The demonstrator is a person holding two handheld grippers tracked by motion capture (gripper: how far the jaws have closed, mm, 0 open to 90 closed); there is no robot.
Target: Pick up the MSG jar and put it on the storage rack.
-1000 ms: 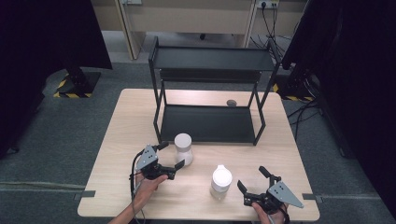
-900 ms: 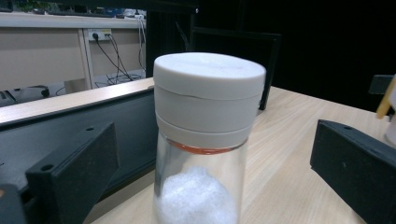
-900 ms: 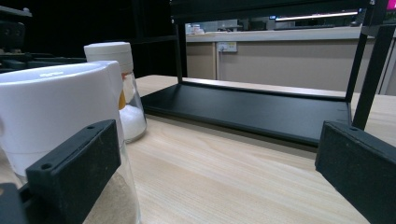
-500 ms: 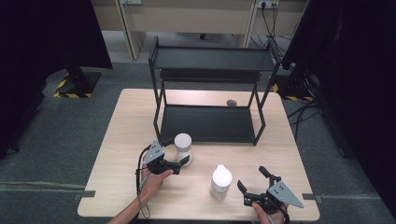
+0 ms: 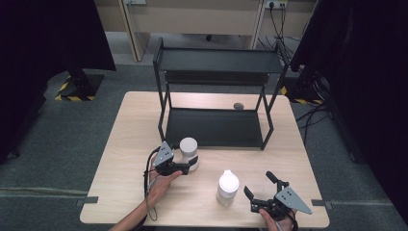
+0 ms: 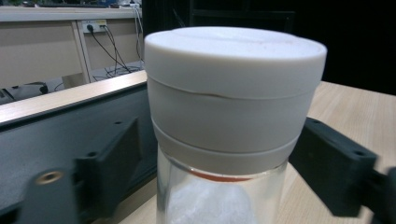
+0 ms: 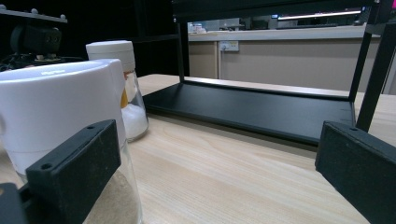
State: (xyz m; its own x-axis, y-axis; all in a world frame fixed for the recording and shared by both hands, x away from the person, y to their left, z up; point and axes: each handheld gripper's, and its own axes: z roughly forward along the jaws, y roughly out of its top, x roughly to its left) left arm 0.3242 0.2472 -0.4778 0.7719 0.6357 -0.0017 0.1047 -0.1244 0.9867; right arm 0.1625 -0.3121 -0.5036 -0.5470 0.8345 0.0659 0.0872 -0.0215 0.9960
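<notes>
Left gripper (image 5: 185, 166) jaws just closing around white-lidded glass jar (image 5: 189, 151), contact unclear, right gripper (image 5: 260, 186) jaws wide, empty, near second white-capped jar (image 5: 227, 185).

So the rack (image 5: 219, 91) sits at the back middle of the surface (image 5: 120, 144), with a small knob (image 5: 238, 105) lying behind its lower shelf. One jar (image 5: 189, 150) stands just in front of the rack's left corner, left gripper (image 5: 185, 166) around it. The second jar (image 5: 227, 185) is lower and to the right, near the front edge, with the right gripper (image 5: 260, 190) just right of it.
</notes>
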